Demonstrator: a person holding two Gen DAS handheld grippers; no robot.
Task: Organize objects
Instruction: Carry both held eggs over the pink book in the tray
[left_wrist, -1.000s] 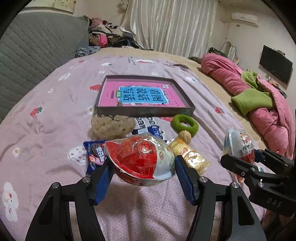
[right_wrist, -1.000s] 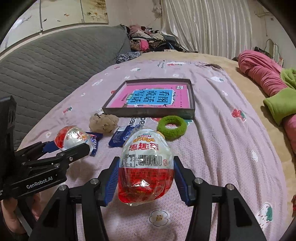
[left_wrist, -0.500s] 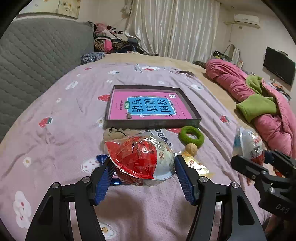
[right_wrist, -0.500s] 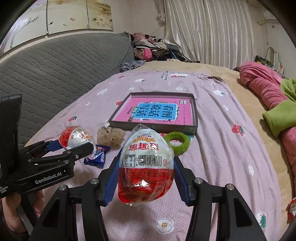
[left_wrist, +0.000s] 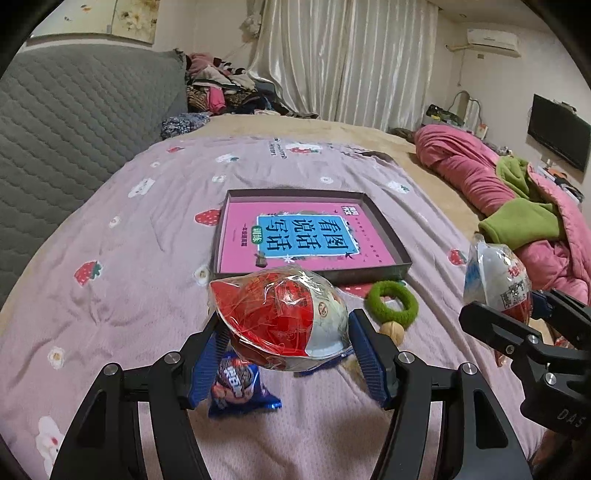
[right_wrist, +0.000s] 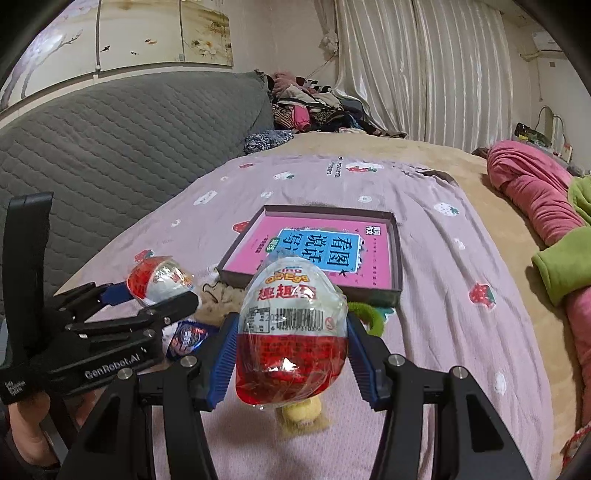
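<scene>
Eggs fill both tools: the left gripper (left_wrist: 286, 347) is clamped on a red-and-silver foil-wrapped egg-shaped snack (left_wrist: 279, 320) turned on its side, and the right gripper (right_wrist: 291, 360) is clamped on a second red-and-white wrapped egg with a barcode label (right_wrist: 291, 328) held upright, pointed end up. Each egg sits crosswise between blue ribbed pads (left_wrist: 365, 360), squeezed at its widest part, which looks like the surest way to keep a slippery, rounded package from sliding out.

Both eggs hang above the lilac strawberry-print bedspread (left_wrist: 140, 266), short of the shallow dark-rimmed cardboard tray with a pink and blue printed book cover inside (left_wrist: 306, 236). That tray lies flat ahead of both tools and is probably where the items belong; nothing else seems to lie in it apart from a tiny dark speck on the cover.

Other things wait on the bedspread just this side of the tray: a green fuzzy ring (left_wrist: 391, 301), a small round tan nut-like ball (left_wrist: 392, 328), a blue biscuit packet (left_wrist: 240, 387) under the left tool, a beige crumpled cloth lump (right_wrist: 225, 295), and a small yellow wrapped item (right_wrist: 301, 411) below the right tool.

The two tools are held side by side, near each other, level, and angled slightly down toward the tray. The next move probably calls for carrying both forward over the rim.
</scene>
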